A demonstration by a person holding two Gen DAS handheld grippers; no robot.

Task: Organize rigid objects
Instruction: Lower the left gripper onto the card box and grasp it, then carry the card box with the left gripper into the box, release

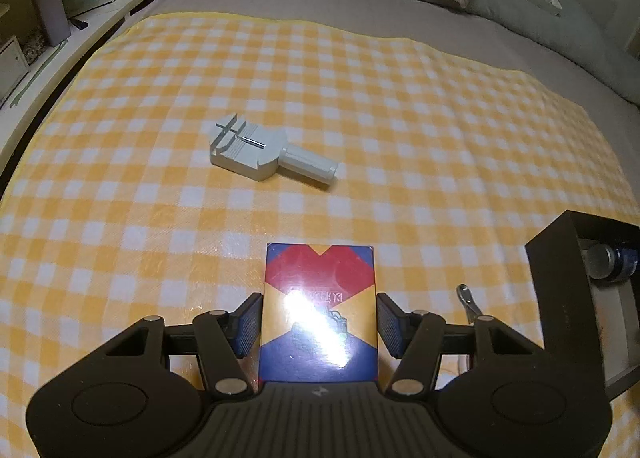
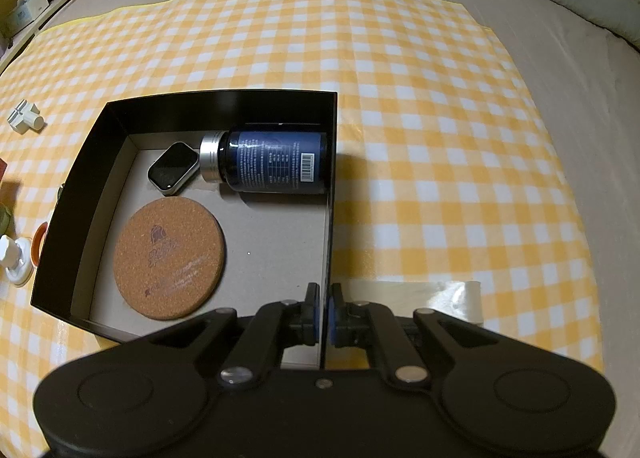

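Bed [image 2: 580,69] under checked cloth [image 2: 400,105]; on cloth: black box [image 2: 224,97], grey tool [image 1: 264,149], card box [image 1: 320,310].

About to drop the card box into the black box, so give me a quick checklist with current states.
1. Left claw around card box: ok.
2. Its grip firm: cannot tell, gaps show beside both pads.
3. Right claw pinching black box wall: ok.
4. Free floor between cork coaster and that wall: ok.
5. Blue bottle and small tin lie at the far end: ok.
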